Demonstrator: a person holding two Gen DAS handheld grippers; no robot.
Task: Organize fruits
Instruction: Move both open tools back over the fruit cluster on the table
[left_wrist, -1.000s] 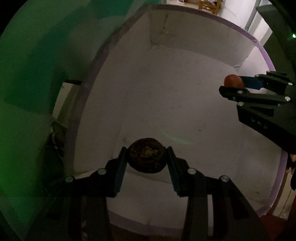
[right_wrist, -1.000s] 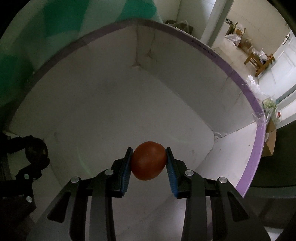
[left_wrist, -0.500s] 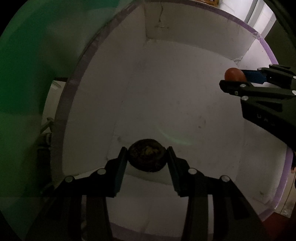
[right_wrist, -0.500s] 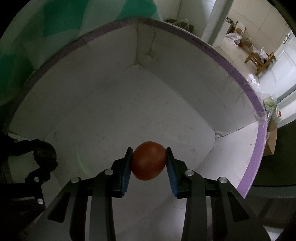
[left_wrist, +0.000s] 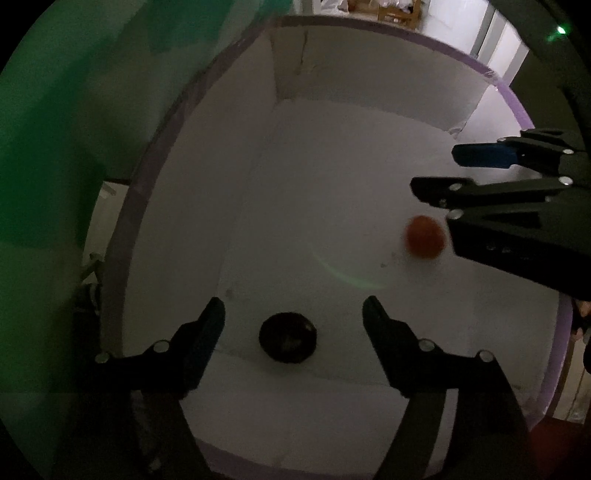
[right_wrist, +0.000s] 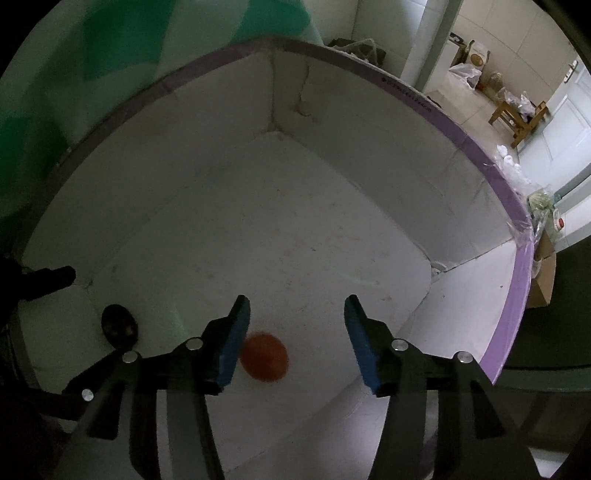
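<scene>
Where walls (right_wrist: 369, 147) meet, white box floor (right_wrist: 295, 229) looks scuffed.

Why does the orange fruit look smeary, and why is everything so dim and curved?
Left wrist view: orange fruit is motion-blurred, the box interior is dim, and a faint green arc of glare crosses the floor. Right wrist view: the fruit is soft-edged too; the fisheye lens bends the purple rim into a curve, and the room beyond is far brighter.
</scene>
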